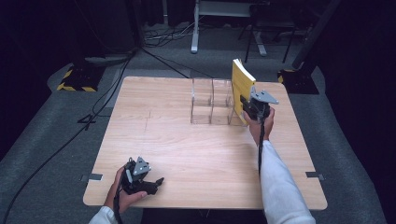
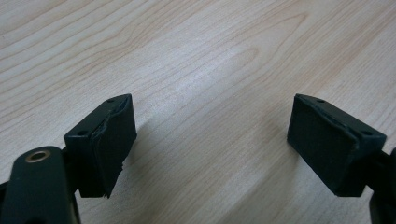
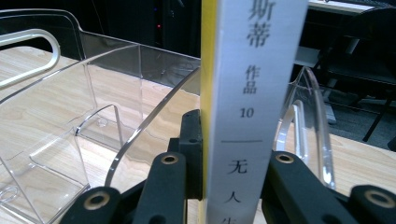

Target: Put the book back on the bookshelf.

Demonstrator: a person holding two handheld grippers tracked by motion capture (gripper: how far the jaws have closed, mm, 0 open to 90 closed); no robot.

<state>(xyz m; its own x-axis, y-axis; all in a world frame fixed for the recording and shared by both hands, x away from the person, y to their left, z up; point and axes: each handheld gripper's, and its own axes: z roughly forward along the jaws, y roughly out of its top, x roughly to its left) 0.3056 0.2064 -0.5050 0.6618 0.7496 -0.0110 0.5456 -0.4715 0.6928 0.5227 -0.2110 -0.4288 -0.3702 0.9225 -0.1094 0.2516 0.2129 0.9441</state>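
A yellow book with a white spine printed with Chinese characters stands upright at the right end of a clear acrylic file rack. My right gripper is shut on the book's spine edge, one jaw on each side. The book sits in or just above the rack's rightmost slot; I cannot tell whether it rests on the base. My left gripper lies near the table's front left edge, its black pads wide apart over bare wood with nothing between them.
The light wooden table has free room between the rack and the front edge. The rack's left slots hold nothing. Beyond the table lie grey floor, black cables and stand bases.
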